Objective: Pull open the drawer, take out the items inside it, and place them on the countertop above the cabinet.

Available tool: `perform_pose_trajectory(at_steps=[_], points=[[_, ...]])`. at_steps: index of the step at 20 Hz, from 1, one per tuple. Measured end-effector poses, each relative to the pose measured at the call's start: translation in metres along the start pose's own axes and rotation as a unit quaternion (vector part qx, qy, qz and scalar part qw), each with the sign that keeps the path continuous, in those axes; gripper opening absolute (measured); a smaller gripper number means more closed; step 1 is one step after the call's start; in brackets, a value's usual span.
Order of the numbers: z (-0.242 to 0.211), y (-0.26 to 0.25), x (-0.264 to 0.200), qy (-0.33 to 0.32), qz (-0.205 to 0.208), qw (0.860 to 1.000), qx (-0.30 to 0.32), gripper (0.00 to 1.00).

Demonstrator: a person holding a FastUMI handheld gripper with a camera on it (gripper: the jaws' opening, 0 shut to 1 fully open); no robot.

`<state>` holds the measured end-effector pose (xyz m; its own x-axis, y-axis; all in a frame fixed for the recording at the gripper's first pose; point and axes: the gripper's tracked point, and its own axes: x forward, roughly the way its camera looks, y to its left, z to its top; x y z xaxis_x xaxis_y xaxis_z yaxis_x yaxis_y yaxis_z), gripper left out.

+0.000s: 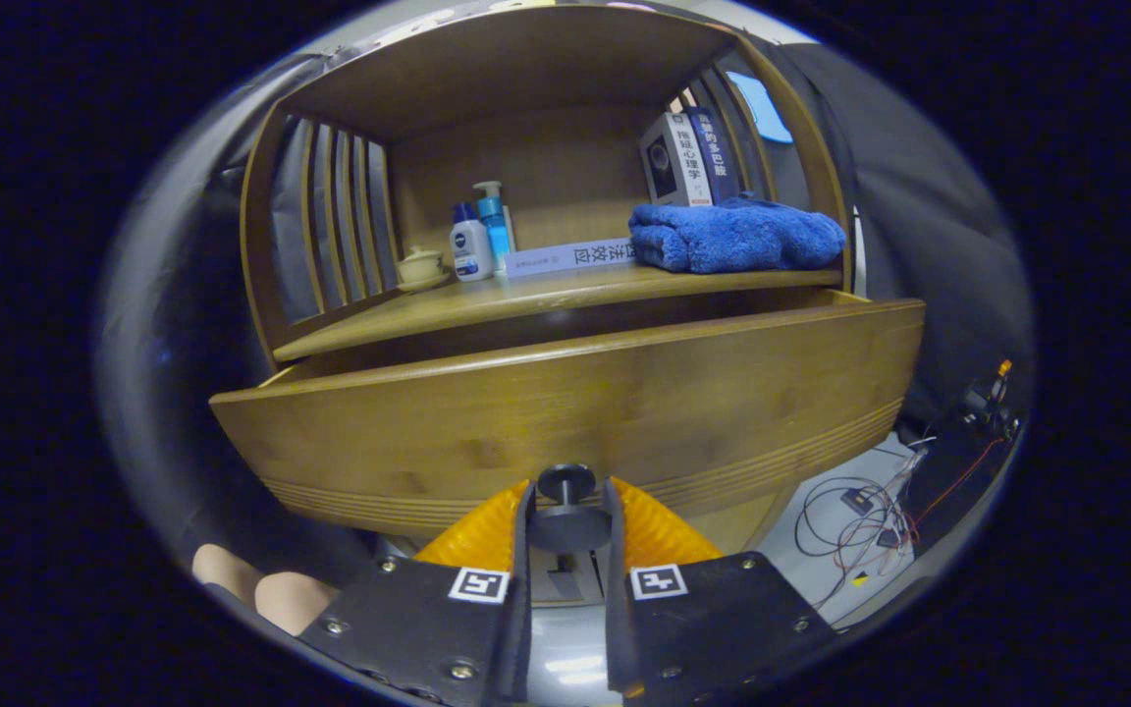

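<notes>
The wooden drawer of the cabinet stands pulled out toward me, its wide front panel just ahead of my fingers. Its dark round knob sits between my fingertips, and my gripper is shut on the knob's stem and base. The drawer's inside is hidden behind the front panel. Above the drawer lies the countertop, a wooden shelf under a curved hood.
On the countertop stand a small cup on a saucer, two pump bottles, a flat book, a folded blue towel and upright books. Loose cables lie on the floor beside the cabinet. A person's fingers show beside my gripper.
</notes>
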<state>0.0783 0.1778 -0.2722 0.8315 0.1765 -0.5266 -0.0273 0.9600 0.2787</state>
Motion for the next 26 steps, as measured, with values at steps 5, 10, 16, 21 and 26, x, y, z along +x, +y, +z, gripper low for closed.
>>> perform_pose_trajectory(at_steps=[5,10,16,21,26], points=[[-0.010,-0.003,-0.023,0.007,-0.001,1.000,-0.002,0.31],[-0.026,-0.015,-0.054,0.017,-0.001,1.000,0.010,0.31],[-0.031,-0.012,-0.062,0.018,-0.006,1.000,-0.013,0.31],[-0.031,-0.012,-0.061,0.017,-0.007,1.000,-0.015,0.31],[-0.031,-0.012,-0.062,0.017,-0.007,1.000,-0.011,0.31]])
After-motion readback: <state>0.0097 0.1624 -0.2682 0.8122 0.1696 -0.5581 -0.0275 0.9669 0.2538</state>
